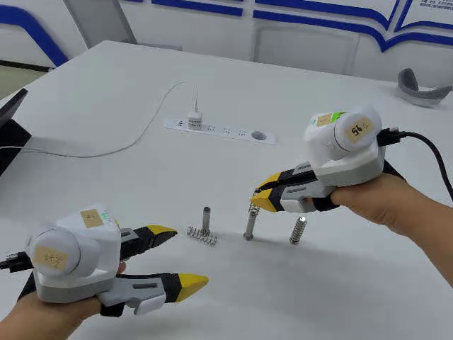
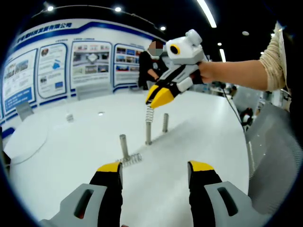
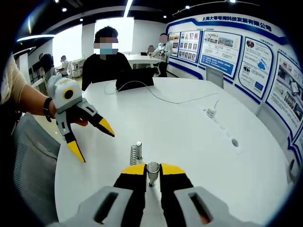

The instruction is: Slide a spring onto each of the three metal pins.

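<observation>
The right tool (image 1: 260, 199) is seen closed down on a spring (image 3: 152, 169), which is pinched between the yellow tips with only its own width left between them. The spring is held upright at the very top of the middle pin (image 1: 249, 225), so that the two long axes run in one vertical line; the pin lies straight below the tool. The coming move is therefore judged to be a plain push or release downward along the shaft. Whether the lowest coils are already over the pin's tip cannot be told for certain. The right pin (image 1: 298, 231) stands just beside it and appears to carry a spring of its own, leaning a little. The left pin (image 1: 206, 218) stands bare, and a loose spring (image 1: 202, 236) is laid on its side on the desk (image 1: 106, 106) at the pin's foot, its axis flat and crosswise to the pin. The left tool (image 1: 181, 256) is held wide open and empty, low over the desk, and is the nearer of the two to that loose spring. Nothing is seen standing between them. A power strip (image 1: 219, 130) is set well behind the pins, clear of the work.
</observation>
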Available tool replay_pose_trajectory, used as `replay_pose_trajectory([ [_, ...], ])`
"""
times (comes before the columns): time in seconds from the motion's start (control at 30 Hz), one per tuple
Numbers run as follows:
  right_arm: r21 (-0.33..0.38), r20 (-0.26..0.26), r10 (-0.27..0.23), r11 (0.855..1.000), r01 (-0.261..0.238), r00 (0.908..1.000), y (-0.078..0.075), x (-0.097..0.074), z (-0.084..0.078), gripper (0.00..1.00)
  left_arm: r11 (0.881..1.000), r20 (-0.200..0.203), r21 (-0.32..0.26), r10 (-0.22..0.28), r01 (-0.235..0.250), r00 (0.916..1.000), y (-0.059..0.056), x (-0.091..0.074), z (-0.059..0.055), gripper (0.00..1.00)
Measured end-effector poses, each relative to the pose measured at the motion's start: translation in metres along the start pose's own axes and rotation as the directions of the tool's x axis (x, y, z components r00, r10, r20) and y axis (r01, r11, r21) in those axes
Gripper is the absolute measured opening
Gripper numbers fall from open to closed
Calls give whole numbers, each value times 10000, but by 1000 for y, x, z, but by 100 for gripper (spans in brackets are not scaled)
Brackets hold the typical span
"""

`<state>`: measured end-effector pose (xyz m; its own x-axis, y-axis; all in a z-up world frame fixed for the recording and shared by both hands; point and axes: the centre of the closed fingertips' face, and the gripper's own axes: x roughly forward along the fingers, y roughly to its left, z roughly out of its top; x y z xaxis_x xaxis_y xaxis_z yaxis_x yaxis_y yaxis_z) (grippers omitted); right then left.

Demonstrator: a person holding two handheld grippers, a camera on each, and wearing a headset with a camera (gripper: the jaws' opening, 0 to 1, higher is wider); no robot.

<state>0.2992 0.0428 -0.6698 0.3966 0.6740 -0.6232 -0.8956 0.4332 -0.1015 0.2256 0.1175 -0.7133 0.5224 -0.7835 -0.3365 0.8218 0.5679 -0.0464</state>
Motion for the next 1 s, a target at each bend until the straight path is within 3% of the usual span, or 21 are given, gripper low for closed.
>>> replay_pose_trajectory([
  [1.0,452,-508,-123,9989,146,9986,0,27,-31,12,10000,-76,-39,21,-22,10000,1,-1,-4,55],
])
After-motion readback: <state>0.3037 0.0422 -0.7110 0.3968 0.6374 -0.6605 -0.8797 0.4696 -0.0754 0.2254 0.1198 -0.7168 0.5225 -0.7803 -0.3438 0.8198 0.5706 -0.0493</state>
